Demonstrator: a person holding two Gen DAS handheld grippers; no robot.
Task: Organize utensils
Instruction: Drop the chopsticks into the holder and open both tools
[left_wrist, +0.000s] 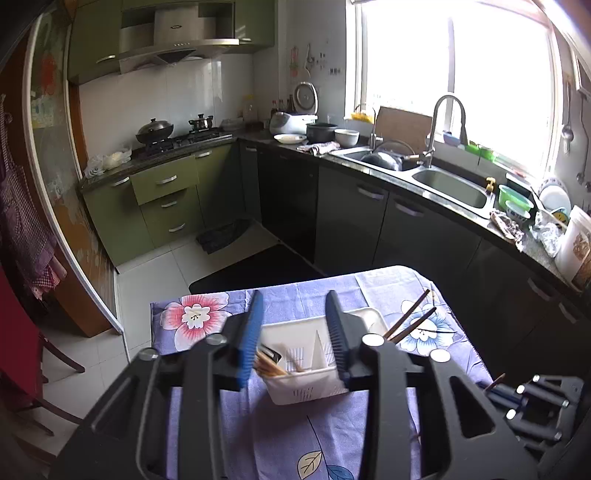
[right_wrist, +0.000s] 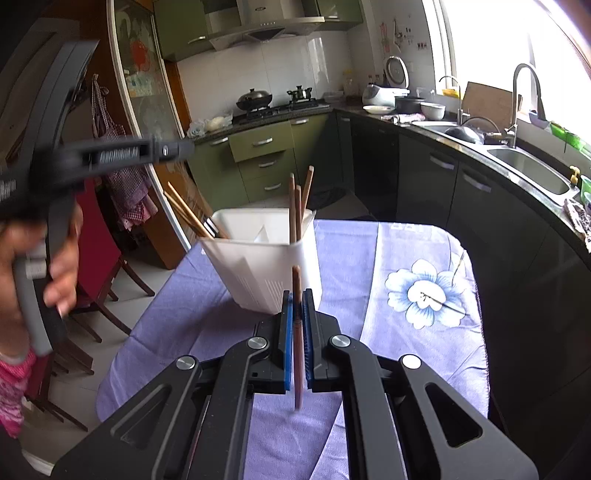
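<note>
We have one brown chopstick (right_wrist: 297, 332) pinched upright between the fingers of the right gripper (right_wrist: 296, 295), held just in front of the white caddy (right_wrist: 258, 266) that stands on the worktop (right_wrist: 369, 258) under its purple flowered cloth. The step in hand looks to be dropping this stick into the caddy's right compartment, where three more chopsticks (right_wrist: 297, 206) already stand. To do it well, we would lift until the lower tip clears the rim, keep the stick vertical, bring it over that compartment and not the divider, and let go only once the tip is well inside. A knock against the light caddy could tip it.

The left gripper (left_wrist: 295, 332) hangs above the caddy (left_wrist: 306, 384) with its fingers spread and nothing between them; we might use it to steady the caddy wall.

The left view looks down into the caddy, showing its dividers and the pale chopsticks (left_wrist: 267, 363) leaning in the left compartment, plus two dark sticks (left_wrist: 410, 321) poking up at the right. It does not show the held chopstick clearly. The right view alone shows the grip, and the person's hand (right_wrist: 62, 258) on the left gripper's handle.
</note>
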